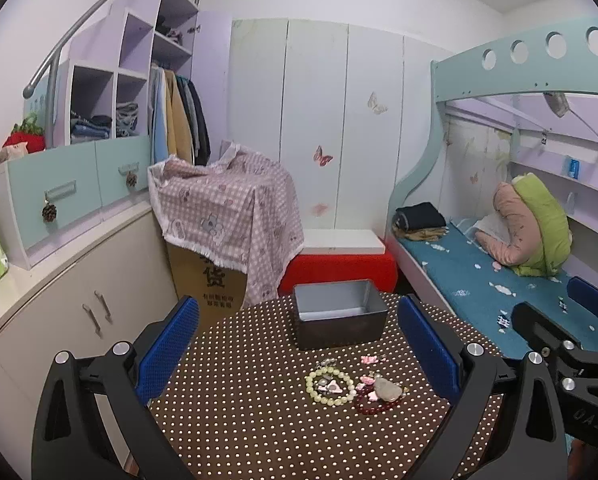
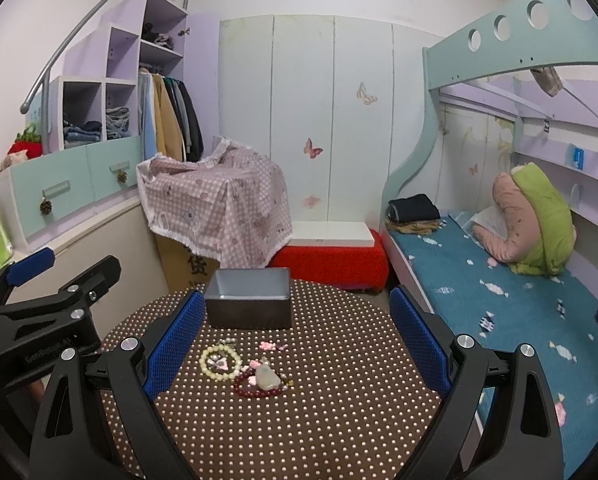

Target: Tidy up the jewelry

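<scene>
Two grippers are held above the polka-dot tabletop (image 1: 259,420), both with fingers spread wide and nothing gripped. Left gripper (image 1: 299,344) and right gripper (image 2: 295,344) are seen hovering short of the jewelry, no contact. A grey metal tin (image 1: 339,316), open-topped, is set at the far side of the tabletop. Jewelry is clustered just in front of the tin: a pale-green bead bracelet (image 1: 330,386) with small trinkets inside its ring, a dark-red bead bracelet (image 1: 373,404) touching its right side, and a pale stone pendant (image 1: 388,391) laid on the red one. Small pink clips (image 1: 369,359) are scattered between cluster and tin.
</scene>
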`<act>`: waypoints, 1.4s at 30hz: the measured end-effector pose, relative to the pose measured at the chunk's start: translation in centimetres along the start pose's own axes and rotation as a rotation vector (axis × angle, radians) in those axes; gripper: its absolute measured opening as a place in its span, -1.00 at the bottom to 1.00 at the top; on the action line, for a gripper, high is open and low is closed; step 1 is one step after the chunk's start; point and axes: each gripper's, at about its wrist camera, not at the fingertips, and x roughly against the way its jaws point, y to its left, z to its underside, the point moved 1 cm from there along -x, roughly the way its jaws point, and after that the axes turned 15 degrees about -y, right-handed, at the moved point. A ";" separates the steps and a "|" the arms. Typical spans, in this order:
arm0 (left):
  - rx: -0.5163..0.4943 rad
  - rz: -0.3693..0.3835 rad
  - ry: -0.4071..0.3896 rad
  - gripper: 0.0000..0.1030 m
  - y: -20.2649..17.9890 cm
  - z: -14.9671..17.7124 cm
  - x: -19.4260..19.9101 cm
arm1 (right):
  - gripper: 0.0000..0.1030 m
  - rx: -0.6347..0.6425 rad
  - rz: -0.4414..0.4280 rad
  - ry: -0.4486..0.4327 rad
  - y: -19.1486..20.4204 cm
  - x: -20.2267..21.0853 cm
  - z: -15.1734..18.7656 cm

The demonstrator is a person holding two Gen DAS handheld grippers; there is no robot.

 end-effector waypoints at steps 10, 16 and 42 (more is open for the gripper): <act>0.073 0.010 0.114 0.87 1.9 3.6 -4.7 | 0.75 -0.014 0.025 0.101 -1.5 -4.5 3.1; 0.086 -0.018 0.326 0.87 3.0 9.0 -9.8 | 0.75 -0.020 0.026 0.205 -2.3 -8.2 6.8; -0.093 -0.056 0.564 0.72 1.4 16.6 -18.8 | 0.75 -0.055 -0.016 0.408 -2.9 -16.2 14.3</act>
